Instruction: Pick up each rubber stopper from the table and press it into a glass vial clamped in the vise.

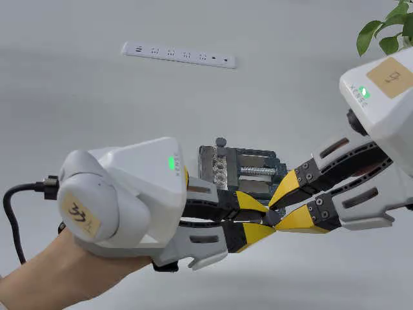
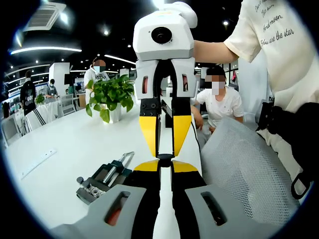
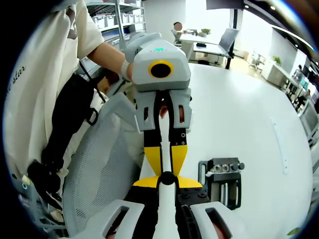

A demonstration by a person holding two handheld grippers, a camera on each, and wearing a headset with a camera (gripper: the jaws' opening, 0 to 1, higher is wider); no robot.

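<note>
My two grippers meet tip to tip above the table. A small dark rubber stopper sits where the yellow fingertips come together. The left gripper reaches in from the left and looks shut on the stopper. Facing it from the right, the right gripper has its jaws closed on the same stopper. Behind the tips stands a dark vise. Clear glass vials are clamped in a row in it.
A white power strip lies on the white table, far from the vise. A potted plant stands at the table's edge. A grey mesh chair and the person's body are beside the table. Other people sit beyond.
</note>
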